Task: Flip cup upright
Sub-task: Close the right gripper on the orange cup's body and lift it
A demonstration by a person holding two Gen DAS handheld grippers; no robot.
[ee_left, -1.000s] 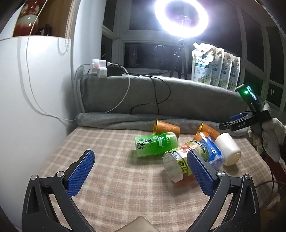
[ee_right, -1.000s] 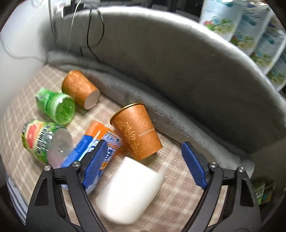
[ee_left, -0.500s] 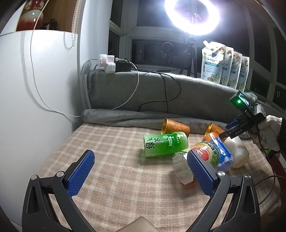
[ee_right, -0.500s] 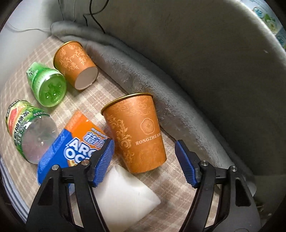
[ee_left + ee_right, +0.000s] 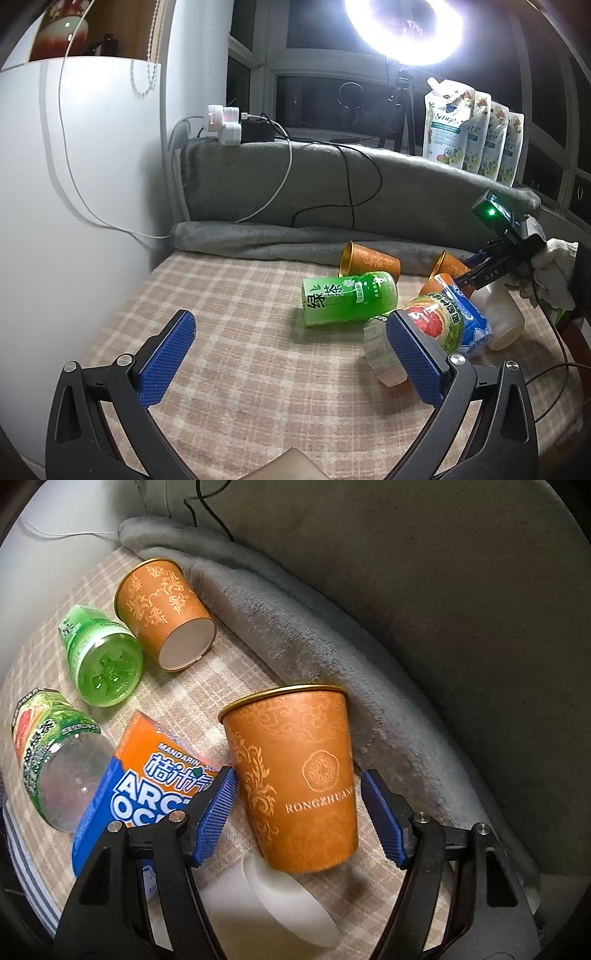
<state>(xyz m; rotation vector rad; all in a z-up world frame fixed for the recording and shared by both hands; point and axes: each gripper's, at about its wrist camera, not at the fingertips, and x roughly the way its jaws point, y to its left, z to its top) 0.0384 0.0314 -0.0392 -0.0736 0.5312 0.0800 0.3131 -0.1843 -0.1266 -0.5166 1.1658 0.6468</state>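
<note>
The orange paper cup with gold filigree lay on its side on the checked cloth, gold-rimmed mouth toward the grey blanket.

— What sort of place is shown?
— A home room, lit for filming: a checked cloth and grey blanket are spread by a night window, and a ring light is mounted behind.

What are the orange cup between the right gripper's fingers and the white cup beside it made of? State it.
Orange cup: likely paper, matte printed wall, thin gold rolled rim. White cup: probably plastic, smooth, faintly translucent; ceramic cannot be excluded.
</note>
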